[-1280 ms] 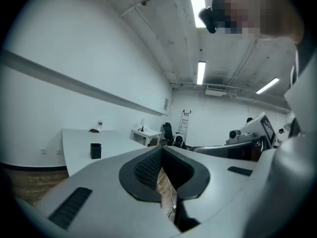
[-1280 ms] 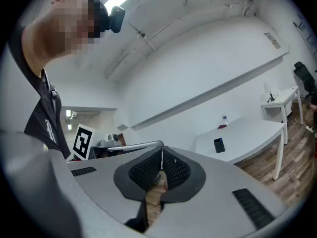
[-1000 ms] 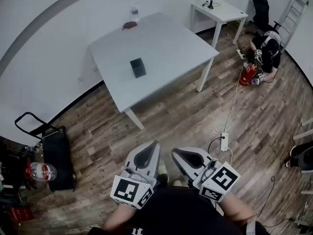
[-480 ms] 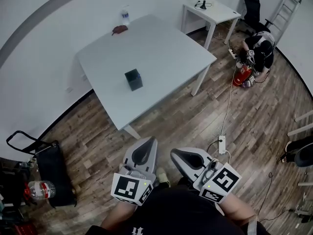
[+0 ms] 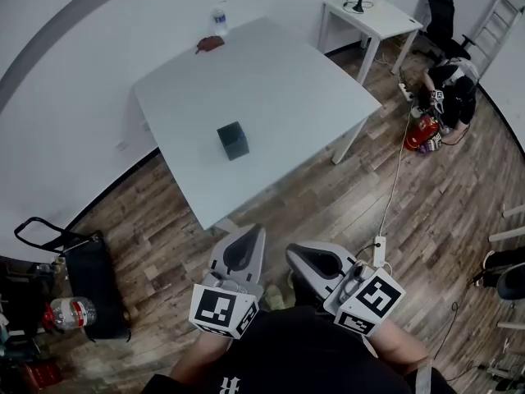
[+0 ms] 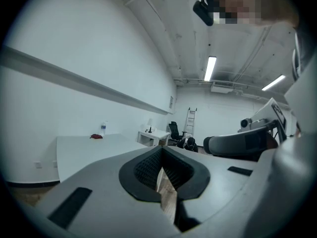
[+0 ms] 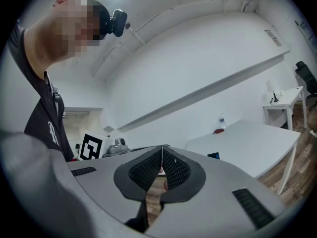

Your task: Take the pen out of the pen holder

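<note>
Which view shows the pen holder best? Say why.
Head view: the pen holder stands whole, unblocked, on the white table. The right gripper view shows only a half-hidden sliver; the left gripper view shows none.

Sparse office-like workroom — big white table (image 5: pixel 271 80), plank floor (image 5: pixel 328 203), ladder (image 5: pixel 498 25), office chair (image 5: pixel 440 11), ceiling strip lights (image 6: pixel 210 68).

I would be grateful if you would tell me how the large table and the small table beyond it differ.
The large table is much broader than the small table. The large table bears a dark pen holder, a water bottle and a red item; the small table bears a small dark item. Both are white with straight legs.
</note>
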Demonstrator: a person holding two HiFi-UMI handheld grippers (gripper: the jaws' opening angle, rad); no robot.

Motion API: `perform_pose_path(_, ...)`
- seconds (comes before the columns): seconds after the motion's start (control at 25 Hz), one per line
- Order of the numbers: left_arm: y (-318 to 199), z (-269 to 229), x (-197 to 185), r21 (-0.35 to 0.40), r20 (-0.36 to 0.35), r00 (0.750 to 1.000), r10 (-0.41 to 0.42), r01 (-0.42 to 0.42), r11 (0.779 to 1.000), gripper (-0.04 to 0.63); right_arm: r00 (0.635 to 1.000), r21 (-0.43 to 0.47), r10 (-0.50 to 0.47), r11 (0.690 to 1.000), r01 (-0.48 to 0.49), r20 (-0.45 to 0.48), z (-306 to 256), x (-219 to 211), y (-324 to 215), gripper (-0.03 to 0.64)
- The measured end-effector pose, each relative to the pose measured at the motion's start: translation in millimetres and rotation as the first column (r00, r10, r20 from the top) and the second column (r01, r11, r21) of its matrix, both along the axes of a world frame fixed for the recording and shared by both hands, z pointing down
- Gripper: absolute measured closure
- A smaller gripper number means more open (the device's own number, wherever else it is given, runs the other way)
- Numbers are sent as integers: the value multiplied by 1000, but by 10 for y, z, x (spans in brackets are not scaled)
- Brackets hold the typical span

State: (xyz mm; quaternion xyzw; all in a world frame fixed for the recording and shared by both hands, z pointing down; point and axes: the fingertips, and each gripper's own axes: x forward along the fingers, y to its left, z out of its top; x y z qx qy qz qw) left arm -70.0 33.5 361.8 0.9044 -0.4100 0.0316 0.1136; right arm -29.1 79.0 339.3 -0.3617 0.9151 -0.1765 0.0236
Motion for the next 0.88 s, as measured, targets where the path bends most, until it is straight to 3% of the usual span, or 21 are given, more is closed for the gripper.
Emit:
perform_pose_path(0.2,-455,-21,28,35,47,995,-90,88,995,591,996,47,-84,995,83,18,-131,59,-487,601)
perform_pose_path(0.44,-968,213,71,48,112,971,-210,206,977,591,985,45,-166,985,164,47,-177,229,-926,601)
perform_pose_path(0.72,-1497,594,40,15,144,943,-301,302,953,591,977,-6,-198,980,199,74,-45,301,-1317,600)
perform_pose_path(0.88,-1864,804,-1,33,175,929,-327,327,945,589,984,-15,-173,985,173,45,88,255,-1568,601)
